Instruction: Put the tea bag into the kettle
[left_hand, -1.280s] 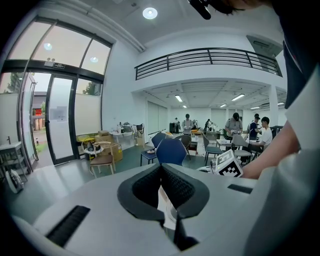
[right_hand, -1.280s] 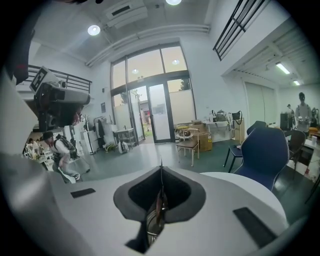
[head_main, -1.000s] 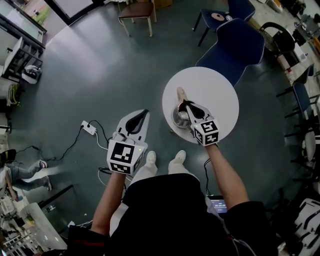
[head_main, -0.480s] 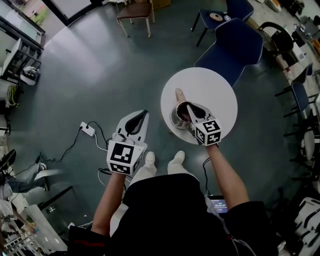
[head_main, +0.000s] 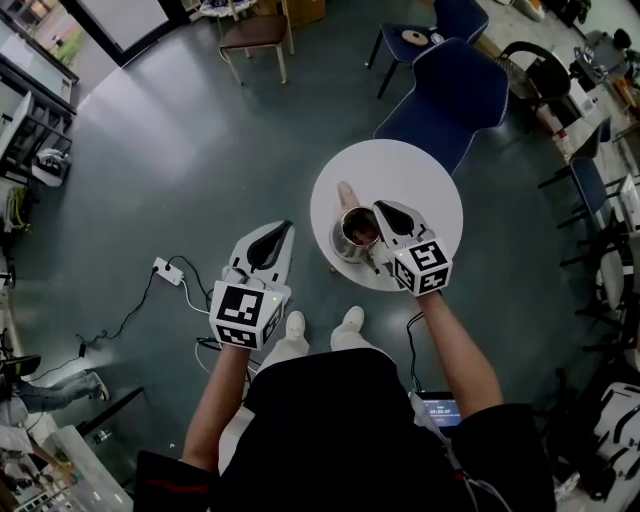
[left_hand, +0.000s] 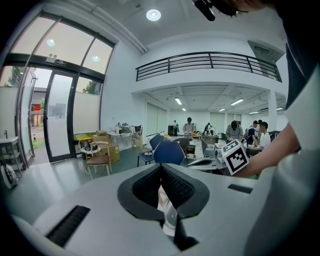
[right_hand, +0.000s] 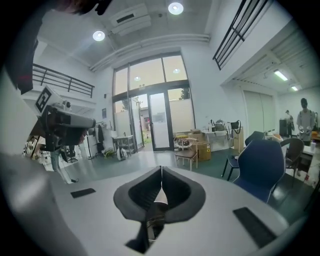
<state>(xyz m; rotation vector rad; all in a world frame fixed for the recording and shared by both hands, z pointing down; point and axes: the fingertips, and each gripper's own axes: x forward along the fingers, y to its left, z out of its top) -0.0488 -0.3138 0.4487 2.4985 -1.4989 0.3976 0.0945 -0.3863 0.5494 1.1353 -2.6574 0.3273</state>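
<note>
A steel kettle (head_main: 350, 235) with a pale handle (head_main: 346, 193) stands on the round white table (head_main: 420, 185); its mouth shows open and brownish inside. My right gripper (head_main: 382, 207) hovers just right of it. Its jaws are shut (right_hand: 161, 172) on a dark grey piece (right_hand: 156, 212) that looks like the kettle lid's knob. My left gripper (head_main: 284, 229) hangs over the floor, left of the table. It is shut (left_hand: 161, 167) on a cream tea bag (left_hand: 164, 205).
A blue chair (head_main: 455, 90) stands behind the table and a wooden chair (head_main: 252, 30) farther back. A power strip with its cable (head_main: 165, 272) lies on the floor at left. The person's shoes (head_main: 320, 322) are by the table's near edge.
My right gripper has drawn to the right, off the kettle's mouth, so the inside now shows. The left gripper has kept its place with the tea bag.
</note>
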